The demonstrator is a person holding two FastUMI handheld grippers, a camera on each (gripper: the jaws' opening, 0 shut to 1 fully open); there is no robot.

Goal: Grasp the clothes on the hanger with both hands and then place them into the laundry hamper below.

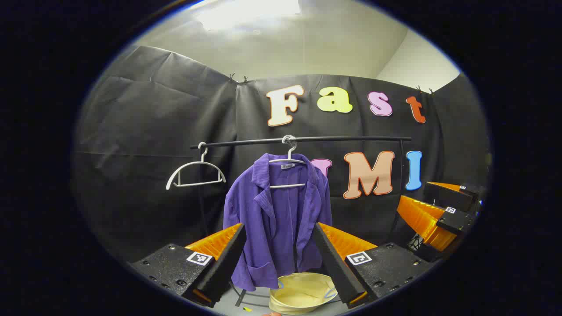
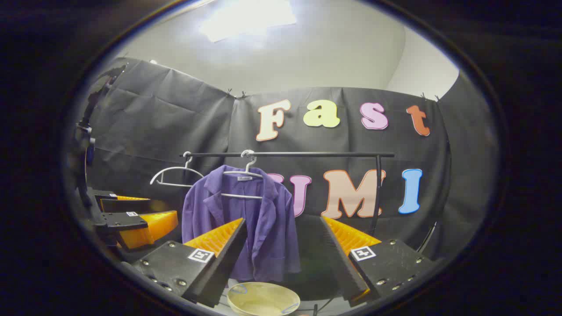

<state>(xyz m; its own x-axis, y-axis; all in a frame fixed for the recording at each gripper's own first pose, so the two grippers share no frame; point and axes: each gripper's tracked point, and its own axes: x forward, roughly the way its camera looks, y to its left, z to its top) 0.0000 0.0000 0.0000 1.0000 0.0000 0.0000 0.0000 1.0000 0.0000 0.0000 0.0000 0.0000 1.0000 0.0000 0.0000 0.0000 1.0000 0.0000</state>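
Observation:
A purple jacket (image 1: pixel 276 215) (image 2: pixel 246 228) hangs on a white hanger (image 1: pixel 287 173) (image 2: pixel 243 182) from a black rail (image 1: pixel 303 140) (image 2: pixel 290 154). Below it sits a cream laundry hamper (image 1: pixel 300 293) (image 2: pixel 262 299). In the left gripper view my left gripper (image 1: pixel 279 263) stands open, some way in front of the jacket, which shows between its fingers. In the right gripper view my right gripper (image 2: pixel 281 259) is open too, the jacket lying behind its left finger. The right gripper (image 1: pixel 439 210) shows at the right of the left gripper view, the left gripper (image 2: pixel 127 219) at the left of the right gripper view.
A bare white hanger (image 1: pixel 195 173) (image 2: pixel 173 175) hangs on the rail left of the jacket. The rail's black upright post (image 2: pixel 376 193) stands at the right. Black cloth walls close the booth behind and to both sides.

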